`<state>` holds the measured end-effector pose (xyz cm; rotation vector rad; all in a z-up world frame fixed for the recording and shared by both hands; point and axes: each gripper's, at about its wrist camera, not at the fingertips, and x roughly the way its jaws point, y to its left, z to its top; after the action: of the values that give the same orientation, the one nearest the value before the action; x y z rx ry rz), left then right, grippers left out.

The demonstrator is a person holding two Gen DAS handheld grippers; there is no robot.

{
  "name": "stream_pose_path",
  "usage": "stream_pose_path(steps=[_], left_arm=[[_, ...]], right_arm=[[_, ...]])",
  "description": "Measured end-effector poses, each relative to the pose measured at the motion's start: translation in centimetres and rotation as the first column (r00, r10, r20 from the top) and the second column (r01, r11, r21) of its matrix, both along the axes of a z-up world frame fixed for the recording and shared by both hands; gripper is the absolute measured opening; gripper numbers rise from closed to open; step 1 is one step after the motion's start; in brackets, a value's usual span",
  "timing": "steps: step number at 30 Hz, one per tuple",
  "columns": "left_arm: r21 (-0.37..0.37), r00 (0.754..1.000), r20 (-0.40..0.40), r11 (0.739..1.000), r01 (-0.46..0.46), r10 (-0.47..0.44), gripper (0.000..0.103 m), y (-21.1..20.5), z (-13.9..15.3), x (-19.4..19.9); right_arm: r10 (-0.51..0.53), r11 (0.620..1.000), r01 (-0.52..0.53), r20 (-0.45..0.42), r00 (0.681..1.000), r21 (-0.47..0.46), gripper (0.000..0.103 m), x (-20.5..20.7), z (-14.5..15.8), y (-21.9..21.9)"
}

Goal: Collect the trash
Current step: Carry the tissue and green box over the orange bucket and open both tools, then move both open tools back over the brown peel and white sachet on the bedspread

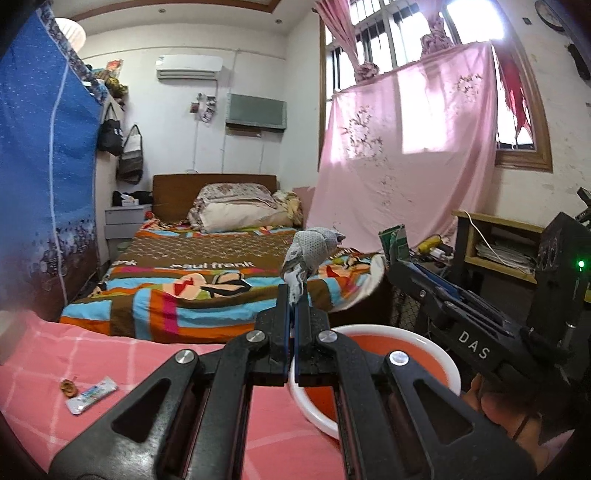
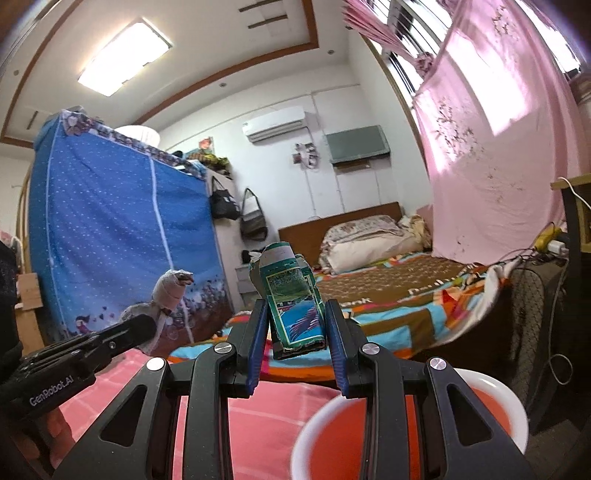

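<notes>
Daylight floods through the window (image 1: 424,33), blown out white, glowing through the pink curtain (image 1: 406,140). Ceiling lamp (image 2: 123,55) also glares in the right wrist view. Room evenly bright, shadows soft. Strong fisheye bending at edges; dark vignette corners. Left edge smeared, reddish blur. Slight softness overall.
</notes>
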<state>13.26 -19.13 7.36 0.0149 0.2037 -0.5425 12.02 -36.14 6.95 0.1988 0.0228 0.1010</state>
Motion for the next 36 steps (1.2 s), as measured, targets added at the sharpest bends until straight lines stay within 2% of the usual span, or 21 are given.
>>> stream_pose_path(steps=[10, 22, 27, 32, 36], left_arm=[[0.059, 0.989, -0.122, 0.995, 0.086, -0.078, 0.005, -4.4, -1.3, 1.1], [0.029, 0.948, -0.295, 0.991, 0.133, -0.119, 0.006, -7.4, -2.6, 3.5], [0.024, 0.934, -0.339, 0.991, 0.132, -0.116, 0.013, -8.0, -3.1, 4.1], [0.007, 0.926, -0.361, 0.992, 0.122, -0.112, 0.021, -7.7, -3.4, 4.3], [-0.005, 0.928, -0.358, 0.995, 0.104, -0.099, 0.024, -7.3, -3.3, 4.2]], right_arm=[[-0.043, 0.998, 0.048, -0.102, 0.994, 0.051, 0.031, 0.5, -1.1, -2.6], [-0.079, 0.988, 0.108, -0.233, 0.969, 0.114, 0.033, 1.5, -2.7, -5.7], [-0.082, 0.984, 0.119, -0.257, 0.963, 0.132, 0.042, 1.5, -3.0, -6.0], [-0.087, 0.984, 0.124, -0.259, 0.962, 0.13, 0.043, 1.4, -2.9, -6.1], [-0.089, 0.984, 0.126, -0.259, 0.962, 0.129, 0.044, 1.4, -2.9, -6.1]])
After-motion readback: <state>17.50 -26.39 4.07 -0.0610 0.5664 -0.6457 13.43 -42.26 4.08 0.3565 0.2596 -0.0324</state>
